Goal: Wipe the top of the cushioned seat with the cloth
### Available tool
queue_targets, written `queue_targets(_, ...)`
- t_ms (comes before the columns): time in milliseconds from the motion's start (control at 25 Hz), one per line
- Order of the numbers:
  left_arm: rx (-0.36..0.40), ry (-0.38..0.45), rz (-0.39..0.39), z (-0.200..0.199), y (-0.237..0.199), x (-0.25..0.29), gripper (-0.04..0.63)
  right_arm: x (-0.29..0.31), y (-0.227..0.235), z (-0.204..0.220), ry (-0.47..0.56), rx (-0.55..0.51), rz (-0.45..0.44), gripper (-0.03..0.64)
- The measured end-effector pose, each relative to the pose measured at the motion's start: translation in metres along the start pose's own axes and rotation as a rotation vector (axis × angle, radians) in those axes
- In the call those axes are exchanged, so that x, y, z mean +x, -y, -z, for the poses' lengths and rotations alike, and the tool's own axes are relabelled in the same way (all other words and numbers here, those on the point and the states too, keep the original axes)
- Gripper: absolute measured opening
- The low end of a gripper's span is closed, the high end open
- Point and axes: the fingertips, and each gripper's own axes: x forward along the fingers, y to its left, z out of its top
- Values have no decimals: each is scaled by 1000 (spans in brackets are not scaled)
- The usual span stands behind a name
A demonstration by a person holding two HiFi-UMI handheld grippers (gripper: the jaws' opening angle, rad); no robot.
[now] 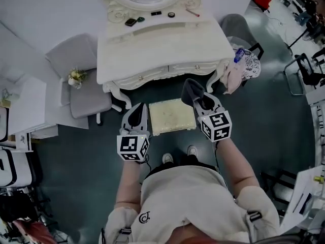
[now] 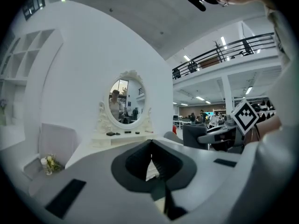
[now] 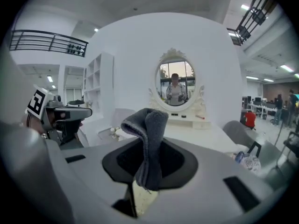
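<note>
The cushioned seat is a cream square stool in front of the person's feet, just below the dressing table. My right gripper hangs above the seat's right edge, shut on a dark grey cloth that stands up out of its jaws. In the right gripper view the folded cloth sticks up from the gripper, with a strip of the seat below. My left gripper hovers over the seat's left edge. Its tips meet with nothing between them.
A white dressing table with an oval mirror and small items stands right behind the seat. A grey chair with a small bouquet is at the left. Another grey chair with clothes piled by it is at the right.
</note>
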Motion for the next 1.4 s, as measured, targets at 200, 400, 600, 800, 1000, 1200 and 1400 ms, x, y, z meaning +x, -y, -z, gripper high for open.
queue_targets(200,61,84,-20,-57,-2,-8,14,-20,2,-51,117,-40,-11,81)
queue_targets(400,97,127,8,-87,4,-16,14,-34,7,-81,167,-56,-17,80)
queue_targets(600,140,148,63,-98,17,-17,14,-40,5,-102,217,-107,-19,78)
queue_targets(800,173,124,75,-90,26,-16,14,-47,-3,-101,255,-153,-34,75)
queue_targets(1000,194,110,100,-89,35,-9,14,-46,-2,-95,244,-167,-39,72)
queue_targets(1200,214,83,118,-79,42,-5,14,-43,-4,-90,231,-159,-52,72)
queue_targets(1400,199,96,104,-82,36,-1,14,-34,-8,-87,226,-159,-77,72)
